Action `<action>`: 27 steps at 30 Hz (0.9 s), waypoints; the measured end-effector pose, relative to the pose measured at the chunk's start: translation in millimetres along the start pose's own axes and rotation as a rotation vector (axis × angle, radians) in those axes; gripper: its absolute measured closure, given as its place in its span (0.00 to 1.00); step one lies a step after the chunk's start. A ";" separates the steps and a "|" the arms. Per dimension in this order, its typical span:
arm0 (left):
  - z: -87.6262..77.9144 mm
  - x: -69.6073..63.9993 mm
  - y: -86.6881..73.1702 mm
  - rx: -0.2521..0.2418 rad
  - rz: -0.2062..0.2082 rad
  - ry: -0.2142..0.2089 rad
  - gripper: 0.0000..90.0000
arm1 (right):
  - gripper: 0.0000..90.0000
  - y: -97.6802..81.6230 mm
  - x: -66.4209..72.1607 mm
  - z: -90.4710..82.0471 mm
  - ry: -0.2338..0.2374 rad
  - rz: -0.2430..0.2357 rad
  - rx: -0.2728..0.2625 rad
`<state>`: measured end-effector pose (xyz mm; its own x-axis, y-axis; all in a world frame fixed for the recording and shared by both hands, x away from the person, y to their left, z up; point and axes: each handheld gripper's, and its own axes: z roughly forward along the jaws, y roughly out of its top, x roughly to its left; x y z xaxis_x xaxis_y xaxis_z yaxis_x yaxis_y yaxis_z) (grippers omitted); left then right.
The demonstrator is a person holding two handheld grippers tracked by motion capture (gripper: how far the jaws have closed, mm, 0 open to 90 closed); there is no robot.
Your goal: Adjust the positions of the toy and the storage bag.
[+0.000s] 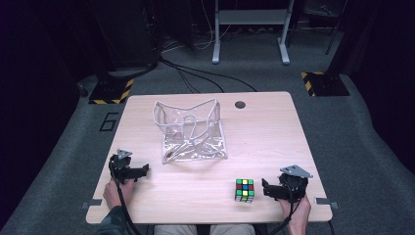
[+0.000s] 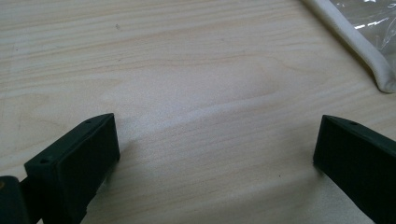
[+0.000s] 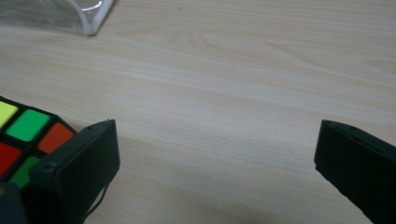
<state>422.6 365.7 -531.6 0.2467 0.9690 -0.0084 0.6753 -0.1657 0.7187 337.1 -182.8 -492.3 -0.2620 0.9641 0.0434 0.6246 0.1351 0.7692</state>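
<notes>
The Rubik's cube (image 1: 244,190) stands on the wooden table (image 1: 274,137) close to the near edge, a little right of the middle. The right gripper (image 1: 268,189) rests on the table near the near right corner, held by the person's right hand (image 1: 295,211), and it lies just beside the cube on the cube's right side. Its jaws are wide apart with only bare wood between them. In the right gripper view the cube (image 3: 23,140) sits at the outer side of one jaw; whether they touch I cannot tell.

The left gripper (image 1: 142,170) rests near the near left edge of the table, held by the left hand (image 1: 116,192). Its jaws are also spread wide and hold nothing.

A clear plastic bag with white edging (image 1: 193,132) stands open in the middle of the table, toward the far edge, well apart from the cube. One white corner of it (image 2: 359,46) shows in the left gripper view.
</notes>
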 end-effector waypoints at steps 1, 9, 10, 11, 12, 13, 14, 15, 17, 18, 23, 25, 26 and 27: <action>0.0 0.0 0.0 -0.001 0.000 0.001 0.00 | 0.00 0.0 0.0 0.0 0.000 0.000 0.000; 0.1 -0.3 -0.2 -0.003 -0.005 -0.001 0.00 | 0.00 5.9 18.5 -5.3 0.030 -0.027 -0.008; -0.2 -0.2 -0.2 0.001 -0.002 -0.001 0.00 | 0.00 5.9 20.0 -5.4 0.033 -0.030 -0.008; -0.2 -0.3 -0.2 0.001 -0.003 -0.001 0.00 | 0.00 6.3 21.6 -5.6 0.038 -0.030 -0.005; -0.4 0.1 -0.1 0.005 0.003 -0.001 0.00 | 0.00 6.3 21.6 -5.6 0.038 -0.030 -0.005; -0.4 0.1 -0.1 0.005 0.003 -0.001 0.00 | 0.00 7.6 25.7 -5.1 0.054 -0.033 -0.004; -0.5 0.1 -0.1 0.006 0.003 -0.001 0.00 | 0.00 7.6 25.7 -5.1 0.054 -0.033 -0.004; -0.4 0.1 -0.1 0.005 0.003 -0.001 0.00 | 0.00 8.5 27.4 -4.9 0.055 -0.037 -0.002; -0.4 0.1 -0.1 0.005 0.002 -0.001 0.00 | 0.00 11.5 34.3 -5.5 0.064 -0.052 -0.003; -0.4 0.1 -0.1 0.005 0.003 -0.002 0.00 | 0.00 11.9 36.1 -5.8 0.069 -0.049 -0.003; -0.2 -0.2 -0.1 0.001 -0.001 -0.001 0.00 | 0.00 12.9 44.6 -6.4 0.081 -0.067 -0.003; -0.5 0.1 -0.1 0.006 0.003 -0.002 0.00 | 0.00 13.1 49.0 -6.9 0.091 -0.069 -0.003; -0.4 0.1 -0.1 0.005 0.003 -0.001 0.00 | 0.00 13.0 53.1 -7.1 0.099 -0.071 -0.006; -0.4 0.1 -0.1 0.005 0.004 -0.001 0.00 | 0.00 13.0 53.1 -7.1 0.099 -0.071 -0.006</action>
<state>422.3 365.9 -531.3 0.2499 0.9682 -0.0067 0.6778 -0.1700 0.7153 326.1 -131.4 -475.4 -0.3774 0.9246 0.0510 0.5970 0.2008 0.7767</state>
